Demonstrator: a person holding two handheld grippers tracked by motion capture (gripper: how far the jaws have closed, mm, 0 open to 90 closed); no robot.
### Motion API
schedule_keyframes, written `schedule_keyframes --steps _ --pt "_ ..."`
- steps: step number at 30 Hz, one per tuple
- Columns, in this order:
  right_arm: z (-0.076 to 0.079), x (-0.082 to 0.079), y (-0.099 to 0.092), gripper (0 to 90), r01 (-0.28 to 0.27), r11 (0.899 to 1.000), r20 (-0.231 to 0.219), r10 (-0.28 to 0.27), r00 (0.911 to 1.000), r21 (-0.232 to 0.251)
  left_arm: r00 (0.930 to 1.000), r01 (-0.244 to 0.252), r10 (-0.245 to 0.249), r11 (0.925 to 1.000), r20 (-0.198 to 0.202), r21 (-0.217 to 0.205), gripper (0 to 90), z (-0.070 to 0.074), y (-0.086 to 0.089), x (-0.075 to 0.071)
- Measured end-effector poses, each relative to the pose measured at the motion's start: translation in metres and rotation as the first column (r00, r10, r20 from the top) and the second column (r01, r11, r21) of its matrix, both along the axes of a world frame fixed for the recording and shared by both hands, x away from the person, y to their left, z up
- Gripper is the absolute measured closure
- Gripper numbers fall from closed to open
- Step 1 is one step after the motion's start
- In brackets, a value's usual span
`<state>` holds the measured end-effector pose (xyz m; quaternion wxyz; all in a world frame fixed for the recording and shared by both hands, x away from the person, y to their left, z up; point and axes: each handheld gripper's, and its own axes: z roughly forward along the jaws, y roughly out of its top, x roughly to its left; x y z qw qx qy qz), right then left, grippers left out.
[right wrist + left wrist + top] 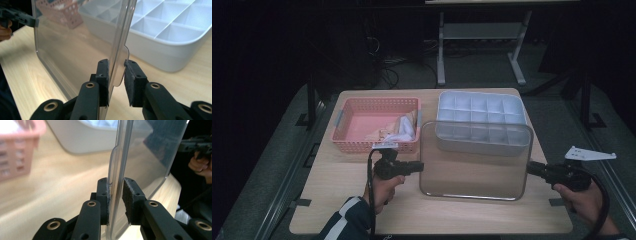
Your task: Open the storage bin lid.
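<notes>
Pink slotted basket [362, 127] sits at the table's [342, 200] far left corner, with pale packets [401, 129] piled at its right end. Just in front of it, the left gripper [418, 166] points right, held in the person's left hand [384, 192] with a dark striped sleeve [343, 226] coming in from the table's near edge. Its jaws pinch the left edge of the clear plastic lid [474, 160], narrow gap, pads on either side of the rim tab; in the left gripper view the lid [140, 157] stands between the fingers [131, 200].

The lid is held off the table at mid-table, between both grippers, tilted, its far edge overlapping the front of the white compartment organiser box [479, 120], which sits at the far right corner.

The right gripper [532, 169] points left from the table's right edge, in the right hand [584, 200]. Its jaws are narrow too, clamped on the lid's [82, 45] right rim; the fingers [132, 82] flank the tab. The box [175, 32] lies just beyond.
</notes>
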<state>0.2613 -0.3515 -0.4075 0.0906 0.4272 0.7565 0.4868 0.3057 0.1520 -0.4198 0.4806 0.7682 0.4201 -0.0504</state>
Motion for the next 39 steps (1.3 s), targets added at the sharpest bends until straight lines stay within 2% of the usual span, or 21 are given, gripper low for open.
schedule_keyframes --steps 3,4,5,6,9,10,12,13,14,16,17,19,20,21,23,27,29,30,32,37,39 --pt "-0.005 -0.004 0.001 73.2 -0.01 1.0 -0.017 0.01 0.9998 -0.001 1.0 0.006 -0.006 0.9999 -0.007 0.011 75.0 -0.003 0.001 -0.004" --pt "-0.01 -0.006 0.003 71.1 -0.018 1.0 -0.044 0.018 0.9989 -0.003 0.9996 0.029 -0.028 0.9987 -0.007 0.041 74.6 -0.006 0.001 -0.008" --pt "-0.01 -0.006 0.003 71.1 -0.018 1.0 -0.044 0.018 0.9989 -0.003 0.9996 0.029 -0.028 0.9987 -0.007 0.041 74.0 -0.006 0.001 -0.008" --pt "-0.012 -0.009 0.005 70.0 -0.029 0.999 -0.087 0.028 0.9958 -0.013 0.9986 0.053 -0.054 0.9957 -0.002 0.076 72.8 -0.007 0.002 -0.013" --pt "-0.016 -0.011 0.006 69.7 -0.054 0.999 -0.113 0.053 0.9922 -0.006 0.9968 0.08 -0.079 0.992 -0.006 0.097 70.9 -0.007 0.003 -0.017" --pt "-0.019 -0.012 0.005 69.3 -0.063 0.998 -0.139 0.063 0.9882 0.008 0.9941 0.108 -0.108 0.9856 -0.009 0.13 69.8 -0.009 0.002 -0.02" --pt "-0.02 -0.013 0.006 68.1 -0.065 0.998 -0.151 0.065 0.9863 0.004 0.9927 0.121 -0.12 0.9825 -0.011 0.142 68.6 -0.01 0.001 -0.022" --pt "-0.023 -0.014 0.008 65.3 -0.068 0.997 -0.162 0.062 0.9849 -0.032 0.9919 0.127 -0.126 0.9809 -0.017 0.148 66.7 -0.012 0.0 -0.022" --pt "-0.025 -0.014 0.01 64.5 -0.068 0.997 -0.17 0.06 0.9836 -0.041 0.9904 0.138 -0.136 0.9756 -0.025 0.171 65.1 -0.015 -0.002 -0.024" --pt "-0.028 -0.014 0.012 62.8 -0.063 0.996 -0.187 0.051 0.9811 -0.058 0.9874 0.158 -0.156 0.9695 -0.029 0.187 63.3 -0.018 -0.002 -0.025" --pt "-0.031 -0.014 0.012 62.3 -0.063 0.996 -0.194 0.05 0.9797 -0.062 0.9892 0.147 -0.145 0.971 -0.026 0.189 62.4 -0.019 -0.003 -0.026" --pt "-0.033 -0.014 0.012 61.8 -0.068 0.996 -0.202 0.054 0.9779 -0.06 0.9899 0.142 -0.141 0.9688 -0.019 0.203 60.4 -0.021 -0.003 -0.026" --pt "-0.037 -0.014 0.013 60.0 -0.083 0.995 -0.217 0.068 0.9738 -0.059 0.9918 0.125 -0.128 0.9647 -0.003 0.232 59.7 -0.022 -0.003 -0.027" --pt "-0.039 -0.014 0.014 58.9 -0.083 0.995 -0.221 0.067 0.973 -0.062 0.9922 0.12 -0.125 0.9636 0.004 0.239 59.3 -0.023 -0.004 -0.028" --pt "-0.043 -0.014 0.014 57.9 -0.083 0.994 -0.233 0.066 0.9703 -0.066 0.992 0.113 -0.124 0.9552 0.023 0.273 57.2 -0.025 -0.007 -0.03" --pt "-0.05 -0.014 0.012 56.4 -0.074 0.996 -0.255 0.059 0.9653 -0.051 0.9935 0.108 -0.114 0.959 0.006 0.262 56.2 -0.029 -0.008 -0.029" --pt "-0.053 -0.014 0.011 55.5 -0.067 0.996 -0.253 0.049 0.9663 -0.064 0.9937 0.109 -0.112 0.9596 -0.004 0.259 55.3 -0.032 -0.01 -0.029" --pt "-0.055 -0.014 0.011 54.2 -0.057 0.995 -0.267 0.033 0.963 -0.082 0.9926 0.12 -0.121 0.9575 -0.015 0.262 53.3 -0.035 -0.011 -0.029" --pt "-0.057 -0.012 0.01 53.7 -0.048 0.995 -0.276 0.023 0.9609 -0.084 0.9924 0.122 -0.115 0.9629 -0.043 0.24 52.6 -0.04 -0.013 -0.028" --pt "-0.061 -0.007 0.004 52.8 -0.029 0.997 -0.303 0.006 0.9531 -0.072 0.994 0.109 -0.107 0.973 -0.021 0.203 52.5 -0.044 -0.016 -0.029" --pt "-0.061 -0.005 0.001 52.6 -0.026 0.997 -0.307 0.001 0.9518 -0.076 0.993 0.118 -0.118 0.9733 -0.013 0.197 52.0 -0.045 -0.018 -0.029"
